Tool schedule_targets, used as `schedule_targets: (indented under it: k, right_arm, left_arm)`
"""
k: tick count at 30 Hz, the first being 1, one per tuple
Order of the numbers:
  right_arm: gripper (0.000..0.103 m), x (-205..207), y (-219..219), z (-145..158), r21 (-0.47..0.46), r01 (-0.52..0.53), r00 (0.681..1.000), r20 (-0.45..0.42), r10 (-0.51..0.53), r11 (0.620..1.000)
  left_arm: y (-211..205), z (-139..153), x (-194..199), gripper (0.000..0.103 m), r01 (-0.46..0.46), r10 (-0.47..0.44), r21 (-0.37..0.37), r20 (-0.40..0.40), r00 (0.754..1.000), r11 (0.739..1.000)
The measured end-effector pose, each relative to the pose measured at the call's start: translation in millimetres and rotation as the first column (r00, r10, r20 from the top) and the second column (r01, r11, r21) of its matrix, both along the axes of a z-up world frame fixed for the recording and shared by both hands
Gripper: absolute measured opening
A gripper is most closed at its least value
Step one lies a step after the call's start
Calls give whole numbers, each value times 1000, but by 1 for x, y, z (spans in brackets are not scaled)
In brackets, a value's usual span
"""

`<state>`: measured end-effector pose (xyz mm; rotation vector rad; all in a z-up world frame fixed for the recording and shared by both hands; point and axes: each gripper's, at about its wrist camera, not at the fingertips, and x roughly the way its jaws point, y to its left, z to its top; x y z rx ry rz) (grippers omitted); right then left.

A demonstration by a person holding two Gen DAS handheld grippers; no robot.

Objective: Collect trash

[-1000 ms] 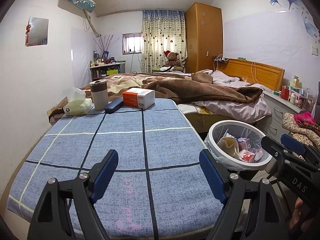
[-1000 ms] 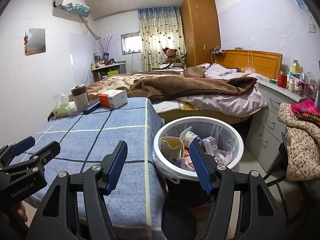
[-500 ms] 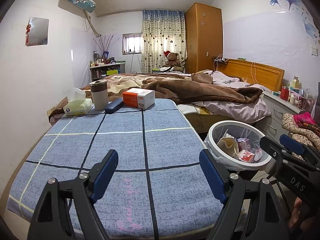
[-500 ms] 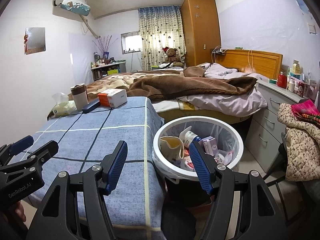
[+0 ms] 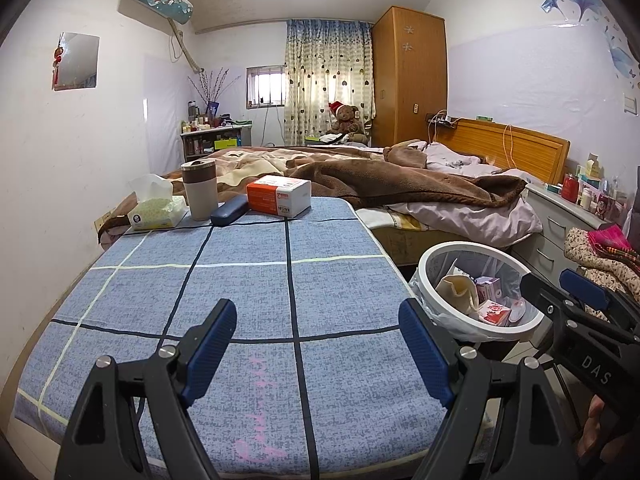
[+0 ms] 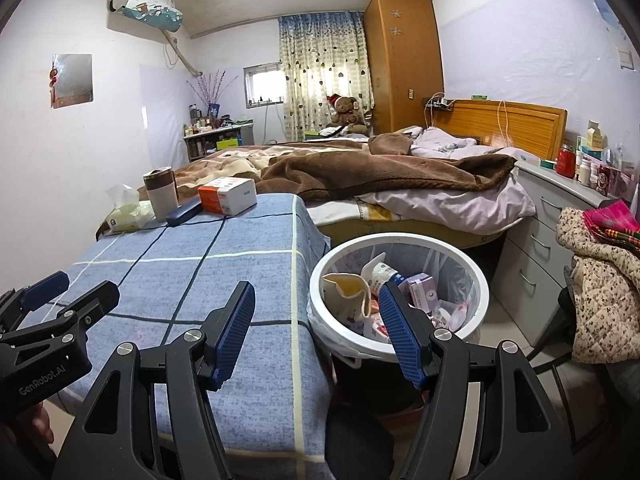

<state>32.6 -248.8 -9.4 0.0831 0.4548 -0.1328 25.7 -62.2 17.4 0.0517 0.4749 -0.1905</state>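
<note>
A white trash bin lined with a plastic bag stands on the floor right of the table; it also shows in the left wrist view. It holds a cream paper bag, small cartons and wrappers. My left gripper is open and empty above the near part of the blue checked tablecloth. My right gripper is open and empty, over the table's right edge and the bin's near rim. Each gripper appears at the edge of the other's view.
At the table's far end stand a tissue pack, a brown and grey cup, a dark blue case and an orange and white box. A bed with a brown blanket lies behind. Drawers and clothes are at right.
</note>
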Motion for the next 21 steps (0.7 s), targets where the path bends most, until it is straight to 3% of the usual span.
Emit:
schedule_targets:
  k: [21]
  right_arm:
    - [66, 0, 1, 0, 0, -5, 1000, -2, 5, 1000]
  left_arm:
    - [3, 0, 0, 85, 2, -2, -3, -4, 1000, 1000]
